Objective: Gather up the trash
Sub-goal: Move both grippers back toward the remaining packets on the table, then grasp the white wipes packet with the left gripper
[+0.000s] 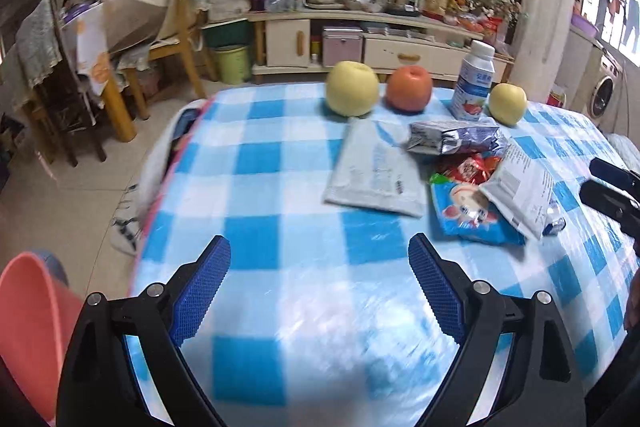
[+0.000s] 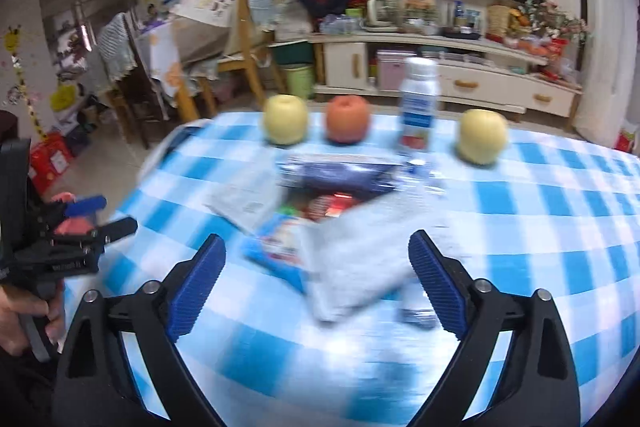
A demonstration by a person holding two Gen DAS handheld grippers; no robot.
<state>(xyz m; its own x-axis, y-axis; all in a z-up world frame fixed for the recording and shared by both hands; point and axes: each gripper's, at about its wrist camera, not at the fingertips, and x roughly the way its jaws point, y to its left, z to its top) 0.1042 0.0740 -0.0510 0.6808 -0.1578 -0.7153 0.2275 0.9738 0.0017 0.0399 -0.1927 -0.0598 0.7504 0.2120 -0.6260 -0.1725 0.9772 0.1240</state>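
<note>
The right gripper [image 2: 316, 283] stands wide open and empty above the near end of a grey wrapper [image 2: 352, 259]; the left gripper [image 1: 320, 291], likewise open and empty, hangs over bare checked tablecloth [image 1: 280, 187]. The litter lies mid-table: grey wrapper, blue packet [image 1: 472, 215], silver packet [image 1: 456, 141] and flat grey pouch [image 1: 372, 171], overlapping. Behind stand three apples and a bottle [image 1: 474, 81]. A pink bin [image 1: 28, 331], seemingly, sits left. Advice: take the topmost wrapper by its free edge, clear of the fruit.
</note>
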